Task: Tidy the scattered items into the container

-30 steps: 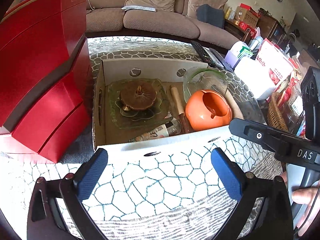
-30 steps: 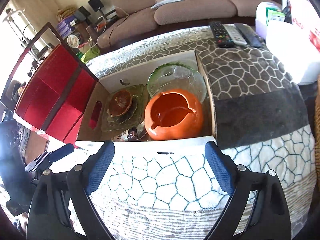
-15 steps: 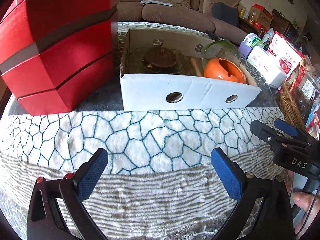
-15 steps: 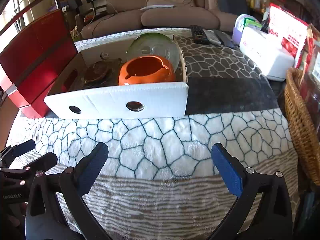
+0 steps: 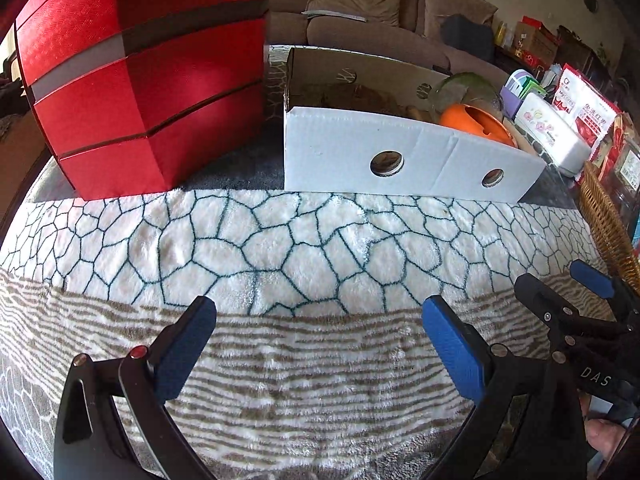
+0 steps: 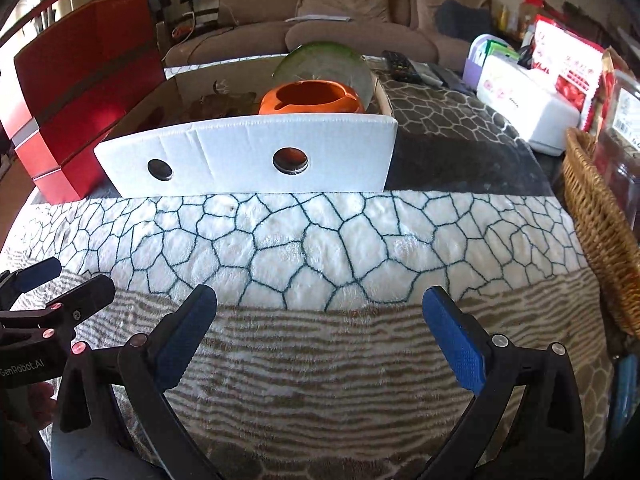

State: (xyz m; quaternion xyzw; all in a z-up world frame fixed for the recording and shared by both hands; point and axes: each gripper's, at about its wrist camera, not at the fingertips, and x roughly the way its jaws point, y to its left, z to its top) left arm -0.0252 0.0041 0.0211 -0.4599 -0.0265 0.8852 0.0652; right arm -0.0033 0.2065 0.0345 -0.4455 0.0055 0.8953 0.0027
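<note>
A white cardboard box (image 5: 340, 152) (image 6: 332, 160) stands on the patterned blanket, its front wall with two round holes facing me. Inside it I see an orange ceramic ashtray (image 6: 308, 98) (image 5: 474, 122), a green glass plate (image 6: 324, 66) leaning behind it, and a brown dish (image 6: 224, 102), mostly hidden by the wall. My left gripper (image 5: 318, 332) is open and empty, low over the blanket in front of the box. My right gripper (image 6: 318, 328) is open and empty, also low in front of the box. Each gripper shows at the edge of the other's view.
A tall red box (image 5: 140, 80) stands left of the cardboard box. A wicker basket (image 6: 600, 220) is at the right edge. A white tissue box (image 6: 524, 108), remotes (image 6: 400, 66) and packets sit at the back right. A brown sofa (image 6: 320, 20) is behind.
Both grippers have pulled back from above the box and dropped low, so the box's front wall now hides most of its contents. Both stay open and empty.
</note>
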